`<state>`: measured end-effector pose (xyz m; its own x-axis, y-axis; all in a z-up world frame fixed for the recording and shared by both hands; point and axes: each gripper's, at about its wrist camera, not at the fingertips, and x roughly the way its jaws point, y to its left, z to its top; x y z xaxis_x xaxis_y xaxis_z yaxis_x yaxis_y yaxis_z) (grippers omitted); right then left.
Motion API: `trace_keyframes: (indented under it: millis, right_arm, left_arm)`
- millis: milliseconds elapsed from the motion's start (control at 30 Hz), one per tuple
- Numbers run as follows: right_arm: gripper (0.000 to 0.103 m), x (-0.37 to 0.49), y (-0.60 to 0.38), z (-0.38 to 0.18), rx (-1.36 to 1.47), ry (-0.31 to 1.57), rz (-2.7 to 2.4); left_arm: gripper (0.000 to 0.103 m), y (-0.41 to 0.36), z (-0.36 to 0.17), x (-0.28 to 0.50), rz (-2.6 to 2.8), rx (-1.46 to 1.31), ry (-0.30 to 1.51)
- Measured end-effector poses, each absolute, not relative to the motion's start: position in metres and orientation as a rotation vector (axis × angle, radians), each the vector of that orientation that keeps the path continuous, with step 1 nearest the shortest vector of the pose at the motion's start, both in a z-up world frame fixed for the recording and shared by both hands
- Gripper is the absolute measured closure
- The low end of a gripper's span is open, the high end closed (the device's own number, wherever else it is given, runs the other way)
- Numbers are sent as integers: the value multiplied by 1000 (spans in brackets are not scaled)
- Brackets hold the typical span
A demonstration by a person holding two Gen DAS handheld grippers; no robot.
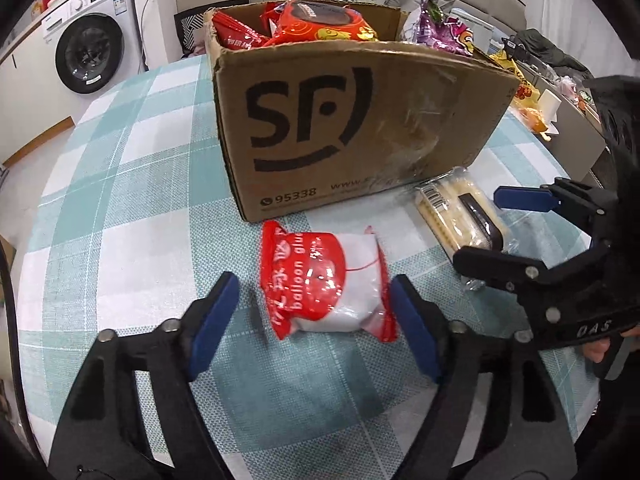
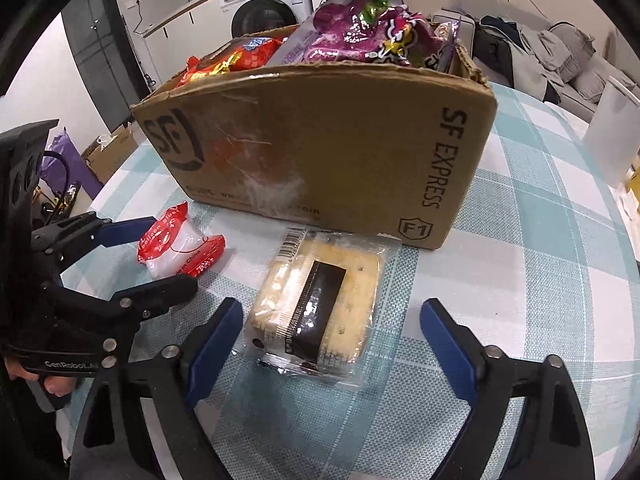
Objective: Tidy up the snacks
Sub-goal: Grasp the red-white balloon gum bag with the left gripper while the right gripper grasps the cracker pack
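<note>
From my left wrist, my left gripper point(image 1: 314, 308) hovers low over the desk point(image 1: 132, 208), which wears a teal and white checked cloth. Its jaws stand wide apart on either side of a red and white balloon-glue packet point(image 1: 326, 286); the right blue pad sits just beside the packet's edge, though I cannot tell whether it touches, and the left pad is clear of it. Just beyond the packet stands an open SF Express cardboard box point(image 1: 352, 120), stuffed with red snack bags point(image 1: 320, 24) and a purple snack bag point(image 1: 440, 28) poking above the rim. To the right, close by the box's near corner, lies a clear-wrapped cracker pack point(image 1: 452, 216). My right gripper point(image 1: 476, 230) reaches in from the right edge with its jaws spread, one finger above the pack and one at its near end.

From my right wrist, my right gripper point(image 2: 332, 328) has its jaws wide around the cracker pack point(image 2: 320, 304), which lies flat on the desk point(image 2: 520, 280) just before the cardboard box point(image 2: 320, 152). The left pad is just beside the wrapper; the right pad stands apart. The purple snack bag point(image 2: 360, 36) and red snack bags point(image 2: 232, 60) crown the box. At left, my left gripper point(image 2: 160, 256) brackets the balloon-glue packet point(image 2: 180, 248) with open jaws.
</note>
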<state>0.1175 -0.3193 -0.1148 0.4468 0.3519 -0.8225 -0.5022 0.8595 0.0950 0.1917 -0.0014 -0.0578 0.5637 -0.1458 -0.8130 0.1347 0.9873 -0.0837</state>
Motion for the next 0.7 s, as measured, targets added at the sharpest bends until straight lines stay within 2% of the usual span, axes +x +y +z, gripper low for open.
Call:
trace_keyframes:
  millis: [67,233,333,600,633,667,700]
  right_arm:
    - [23,117,-320,-114,-164,972,540]
    - [24,115,-319,-114,-165,970,550]
    - [25,113,-313,-114,-172,963,560]
    - [39,109,-308,-113,-197,943,564]
    - [45,108,-308,-112,-194,939,572]
    - [59,108,-309,-110,-186,925,582]
    - [60,107,-310,-107,-175,919,595]
  left_arm:
    - [38,-1,-59,191,-172,-9,955]
    - [53,0,-57,189,-201,-25,950]
    - [54,1,-55,188,-205,-31,943]
    - [55,-1,-47,185,-217,-37,917]
    - [55,-1,-47,185,-217,-39,915]
    - [55,-1,-46,184,-217,-39,913]
    - [55,0,-45,184,-217,-42,911]
